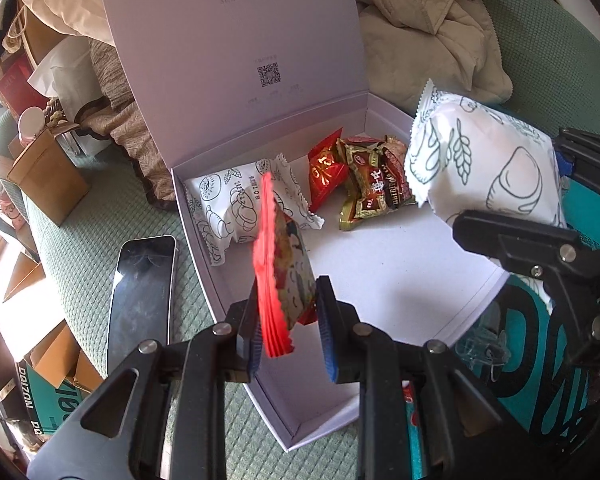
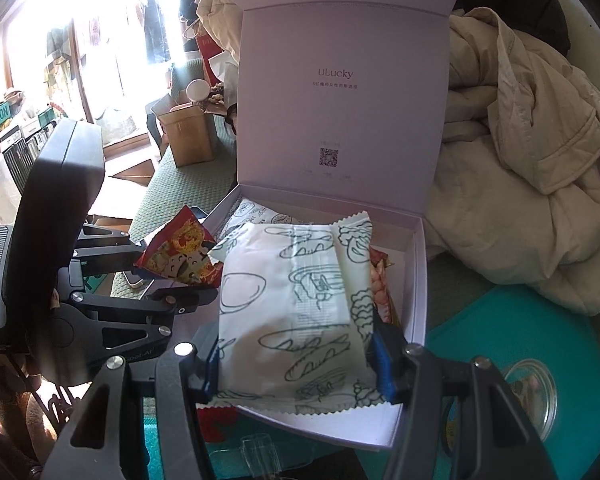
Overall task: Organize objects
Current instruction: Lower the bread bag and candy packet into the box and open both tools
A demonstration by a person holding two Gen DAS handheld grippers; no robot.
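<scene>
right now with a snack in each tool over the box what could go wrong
1. The left tool pinches the red snack packet by one end; it may swing or slip out.
2. The right tool's white bread packet is bulky and could land on the packets already in the box.

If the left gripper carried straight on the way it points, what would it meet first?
Probably the white pastry packet lying in the open box, just ahead of the red snack packet that the left gripper holds; depth is uncertain.

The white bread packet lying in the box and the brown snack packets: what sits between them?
A small red packet lies between the white bread packet and the brown snack packets, on the box floor, in the left wrist view.
</scene>
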